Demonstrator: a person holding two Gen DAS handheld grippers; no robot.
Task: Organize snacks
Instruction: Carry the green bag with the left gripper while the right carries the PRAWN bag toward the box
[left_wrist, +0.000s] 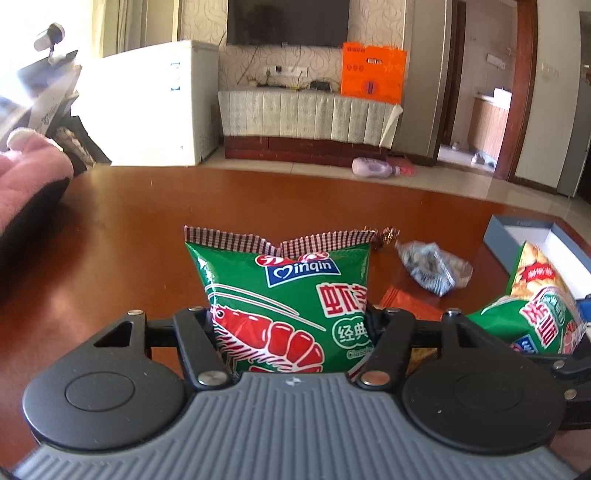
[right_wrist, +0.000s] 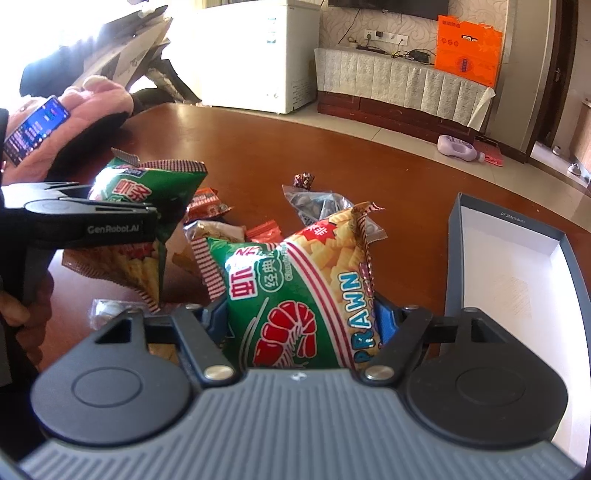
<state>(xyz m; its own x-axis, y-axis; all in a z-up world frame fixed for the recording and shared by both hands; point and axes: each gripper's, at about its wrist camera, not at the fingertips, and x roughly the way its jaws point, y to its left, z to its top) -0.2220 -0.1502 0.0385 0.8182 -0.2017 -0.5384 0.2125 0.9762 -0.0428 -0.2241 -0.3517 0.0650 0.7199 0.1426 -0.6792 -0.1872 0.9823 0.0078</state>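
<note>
Plainly each claw (left_wrist: 290, 325) (right_wrist: 301, 317) clamps a prawn-cracker bag (left_wrist: 284, 295) (right_wrist: 295, 295) (both upright).

Left gripper (left_wrist: 290, 325): pitched downward, jaws part-way in, pads pressing both sides of a green bag (left_wrist: 284, 295) that stands upright between them. In the right wrist view its black body enters from the left edge, a hand (right_wrist: 22, 306) gripping its handle.

Right gripper (right_wrist: 301, 317): pitched downward, jaws at a similar gap, blue pads clamped on the flanks of a second bag (right_wrist: 306, 291), tilted.
</note>
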